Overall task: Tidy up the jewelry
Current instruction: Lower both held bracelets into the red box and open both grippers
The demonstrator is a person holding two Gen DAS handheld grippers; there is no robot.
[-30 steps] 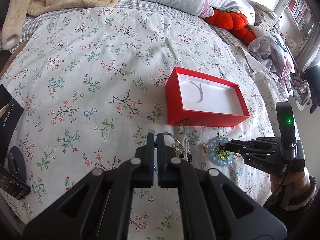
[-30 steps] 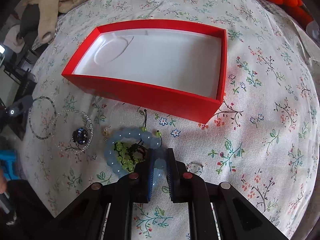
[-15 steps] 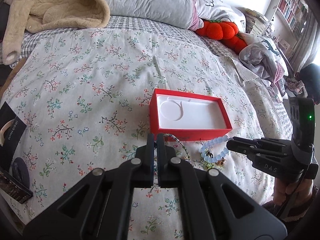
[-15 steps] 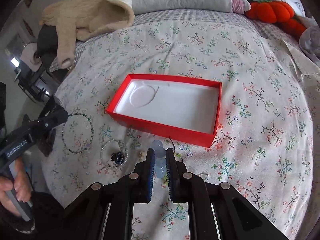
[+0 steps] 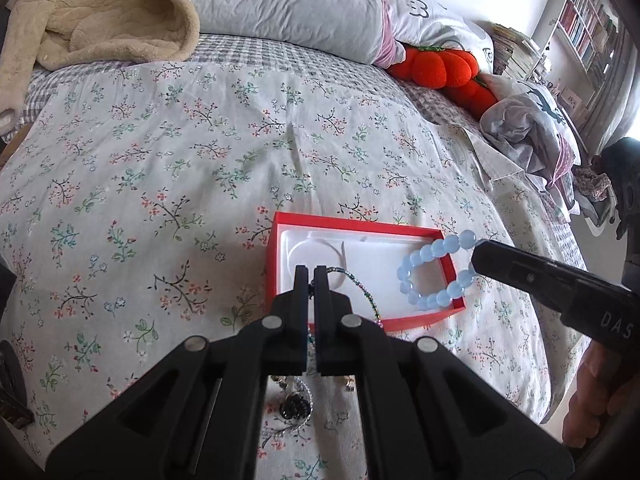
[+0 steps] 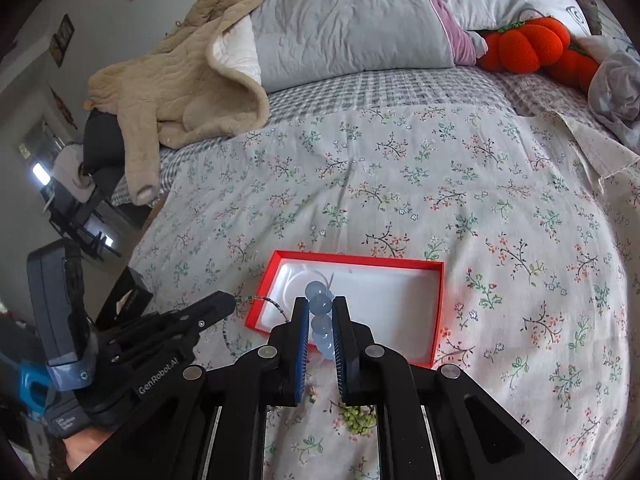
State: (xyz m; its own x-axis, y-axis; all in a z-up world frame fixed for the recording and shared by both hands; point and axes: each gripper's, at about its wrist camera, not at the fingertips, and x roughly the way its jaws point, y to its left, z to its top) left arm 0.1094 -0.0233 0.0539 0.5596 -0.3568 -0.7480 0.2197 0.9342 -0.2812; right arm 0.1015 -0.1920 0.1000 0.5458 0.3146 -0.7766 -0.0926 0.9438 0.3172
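A red box with a white liner (image 5: 280, 240) (image 6: 438, 308) lies open on the floral bedspread. My right gripper (image 6: 320, 308) (image 5: 478, 254) is shut on a pale blue bead bracelet (image 5: 432, 276) (image 6: 320, 320), held in the air above the box's near right corner. My left gripper (image 5: 311, 276) (image 6: 230, 300) is shut on a thin beaded bangle (image 5: 360, 292) (image 6: 256, 308), lifted off the bed at the box's near left side. A small chain with a dark pendant (image 5: 296, 408) and green beads (image 6: 356, 420) lie on the bed below the grippers.
Pillows (image 5: 288, 4), a beige blanket (image 5: 92, 12) and orange pumpkin plushies (image 5: 440, 64) lie at the head of the bed. Crumpled clothes (image 5: 528, 132) sit at the right edge. A dark object (image 5: 8, 376) lies at the left bed edge.
Both grippers have risen well above the bed with their jewelry. The blue bracelet left the bedspread and now hangs over the box; the green beads stayed on the bed.
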